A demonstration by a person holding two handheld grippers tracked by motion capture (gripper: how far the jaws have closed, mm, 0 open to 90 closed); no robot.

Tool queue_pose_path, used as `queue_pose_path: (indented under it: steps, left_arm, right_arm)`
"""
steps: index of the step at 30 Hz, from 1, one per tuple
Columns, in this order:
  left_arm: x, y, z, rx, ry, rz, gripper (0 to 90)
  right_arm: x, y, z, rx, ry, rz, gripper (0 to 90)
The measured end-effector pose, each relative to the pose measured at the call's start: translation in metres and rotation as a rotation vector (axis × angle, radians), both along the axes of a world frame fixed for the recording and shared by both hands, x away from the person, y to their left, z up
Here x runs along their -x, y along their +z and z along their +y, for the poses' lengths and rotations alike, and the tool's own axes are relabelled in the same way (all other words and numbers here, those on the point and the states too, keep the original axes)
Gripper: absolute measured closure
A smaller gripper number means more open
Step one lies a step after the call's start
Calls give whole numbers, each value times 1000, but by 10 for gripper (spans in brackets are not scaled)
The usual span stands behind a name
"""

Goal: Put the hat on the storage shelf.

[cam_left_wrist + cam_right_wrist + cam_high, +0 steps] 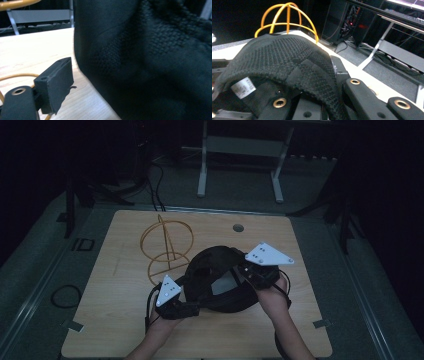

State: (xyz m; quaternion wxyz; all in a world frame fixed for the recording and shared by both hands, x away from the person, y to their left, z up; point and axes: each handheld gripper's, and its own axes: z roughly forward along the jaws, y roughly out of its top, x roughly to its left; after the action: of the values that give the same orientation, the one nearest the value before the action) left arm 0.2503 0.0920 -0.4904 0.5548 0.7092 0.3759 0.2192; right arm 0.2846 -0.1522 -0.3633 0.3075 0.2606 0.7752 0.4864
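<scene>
1. High view showed a black knit cap (220,280) on the table (115,330), beside a yellow wire stand (167,245).
2. The right gripper (250,270) pinched the cap's rim; whether the left gripper (192,309) gripped it, I cannot tell.
3. Stretchy knit might slip free, or snag the stand's wires.

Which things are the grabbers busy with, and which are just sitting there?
Busy with:
- black cap, between both grippers
- left gripper at its near-left edge
- right gripper with the cap's edge between its jaws

Just sitting there:
- yellow wire stand, behind the cap
- metal frame on the floor beyond the table
</scene>
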Motion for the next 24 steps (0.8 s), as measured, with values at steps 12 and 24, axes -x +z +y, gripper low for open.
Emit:
queue_pose_path:
  steps: [12,24]
  left_arm:
    - [-1,10,2,13,59,-24,858]
    - [1,25,-4,-19,64,-74,894]
  right_arm:
    - [15,-5,2,18,6,-16,886]
    - [28,-23,-17,-18,12,5,879]
